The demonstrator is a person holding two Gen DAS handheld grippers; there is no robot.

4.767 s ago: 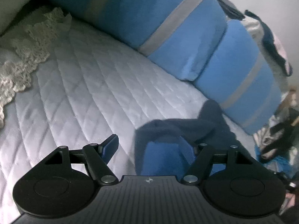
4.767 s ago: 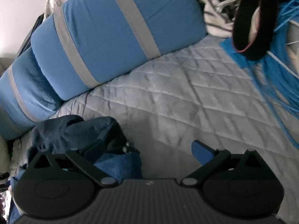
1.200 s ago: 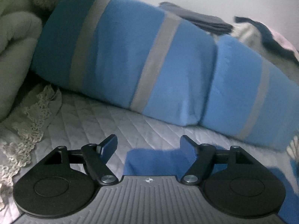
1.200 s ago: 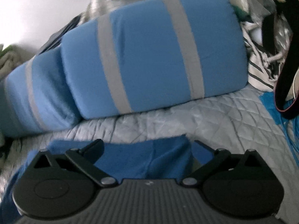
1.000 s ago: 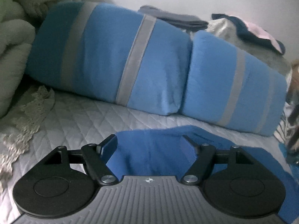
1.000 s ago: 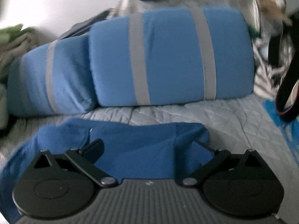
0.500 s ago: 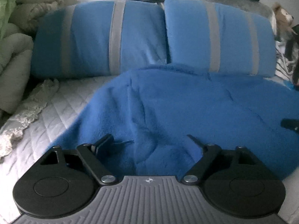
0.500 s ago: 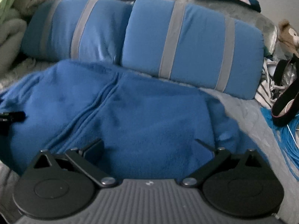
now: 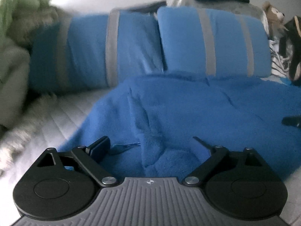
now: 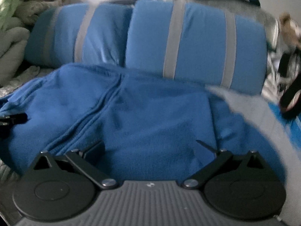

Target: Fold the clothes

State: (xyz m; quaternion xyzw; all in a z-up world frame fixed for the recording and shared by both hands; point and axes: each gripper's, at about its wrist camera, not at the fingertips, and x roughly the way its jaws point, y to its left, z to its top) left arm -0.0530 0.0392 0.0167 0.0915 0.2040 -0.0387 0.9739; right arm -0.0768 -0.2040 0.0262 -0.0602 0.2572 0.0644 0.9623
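Observation:
A blue fleece garment [image 9: 207, 109] lies spread across the quilted bed, reaching back to the pillows. In the right wrist view a seam or zip line runs diagonally down the garment [image 10: 150, 113]. My left gripper [image 9: 150, 144] stands open over the garment's near left part, with bunched fleece between its wide-apart fingers. My right gripper [image 10: 150, 146] is open over the near right part, its fingers resting low on the fabric. Each view catches a dark fingertip of the other gripper at its edge, on the fleece. Both views are motion-blurred.
Two blue pillows with grey stripes [image 9: 212, 41] [image 10: 197, 43] line the back of the bed. Green and beige blankets [image 9: 11, 28] pile up at the left beside a lace cloth [image 9: 15, 137]. A teddy bear [image 9: 272, 13], striped clothes and a black strap [image 10: 289, 98] sit at the right. Quilted bedspread [image 9: 62, 113] shows left of the garment.
Over the last second the fleece went from a small bunch near the fingers to lying spread across the bed. Both grippers drew back toward the near edge and opened slightly wider.

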